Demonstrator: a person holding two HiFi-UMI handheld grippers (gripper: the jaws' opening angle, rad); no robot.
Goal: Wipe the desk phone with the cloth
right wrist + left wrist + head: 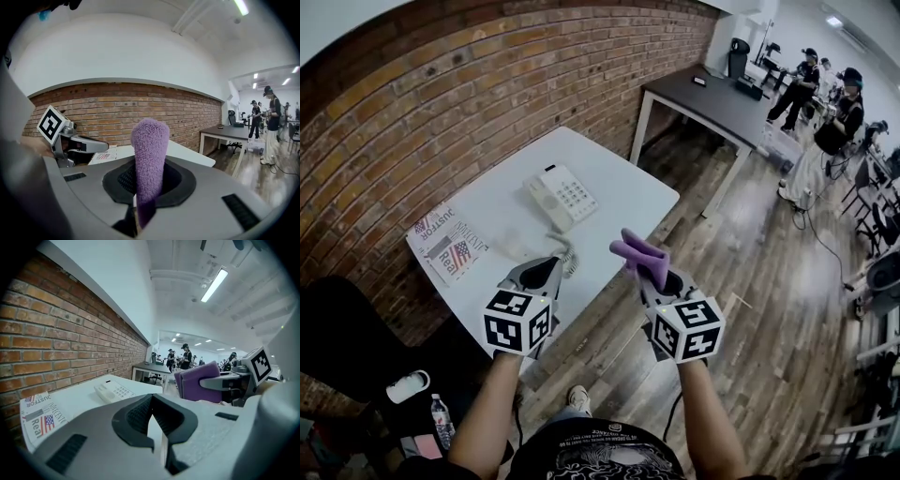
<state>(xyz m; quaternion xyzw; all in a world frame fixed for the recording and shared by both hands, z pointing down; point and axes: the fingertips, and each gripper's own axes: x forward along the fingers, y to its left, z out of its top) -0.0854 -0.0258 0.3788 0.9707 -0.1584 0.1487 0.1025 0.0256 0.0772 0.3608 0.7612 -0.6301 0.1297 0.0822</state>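
Note:
A white desk phone (pixel 562 196) lies on the white table (pixel 619 178), its coiled cord (pixel 569 255) trailing toward the near edge. It also shows in the left gripper view, the phone (pixel 114 391) lying ahead and to the left. My left gripper (pixel 549 267) hovers over the near table edge, just short of the cord, shut with nothing in it (pixel 153 404). My right gripper (pixel 651 274) is off the table's near right side, shut on a folded purple cloth (pixel 639 255) that stands up from the jaws (pixel 150 145). The cloth (pixel 201 383) is level with the left gripper.
A magazine (pixel 450 248) lies at the table's left corner by the brick wall (pixel 441 112). A dark desk (pixel 712 98) stands beyond, with people further right (pixel 825 122). On the floor at lower left are a water bottle (pixel 441 419) and a white object (pixel 408 385).

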